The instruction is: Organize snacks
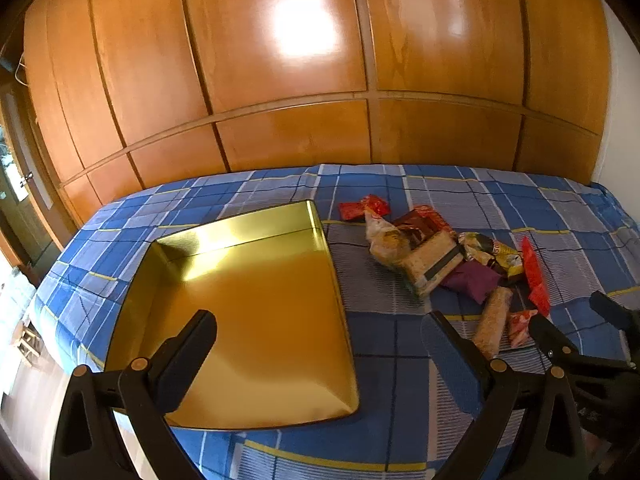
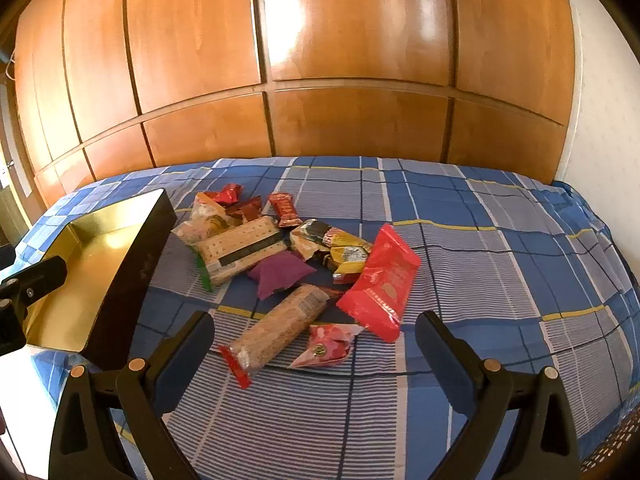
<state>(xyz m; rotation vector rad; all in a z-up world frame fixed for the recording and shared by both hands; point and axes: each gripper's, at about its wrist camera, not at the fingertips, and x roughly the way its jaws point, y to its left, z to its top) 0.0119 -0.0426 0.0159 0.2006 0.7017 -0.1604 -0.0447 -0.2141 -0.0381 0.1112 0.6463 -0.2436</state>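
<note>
An empty gold tin box [image 1: 260, 304] lies on the bed; it also shows in the right wrist view [image 2: 92, 276] with a black outer wall. My left gripper [image 1: 320, 344] is open and empty above its near right corner. A pile of snack packets lies right of the box: a long cracker pack [image 2: 276, 330], a red packet [image 2: 382, 284], a purple pouch [image 2: 280, 272], a pink packet [image 2: 326, 346], a boxed cracker pack [image 2: 240, 252]. My right gripper [image 2: 314, 344] is open and empty, just above the cracker pack and pink packet.
The bed has a blue checked cover [image 2: 480, 264]. A wooden wardrobe [image 2: 320, 60] stands behind it. More small red and yellow wrappers [image 2: 340, 248] lie at the back of the pile. The right gripper shows at the left wrist view's right edge [image 1: 576, 328].
</note>
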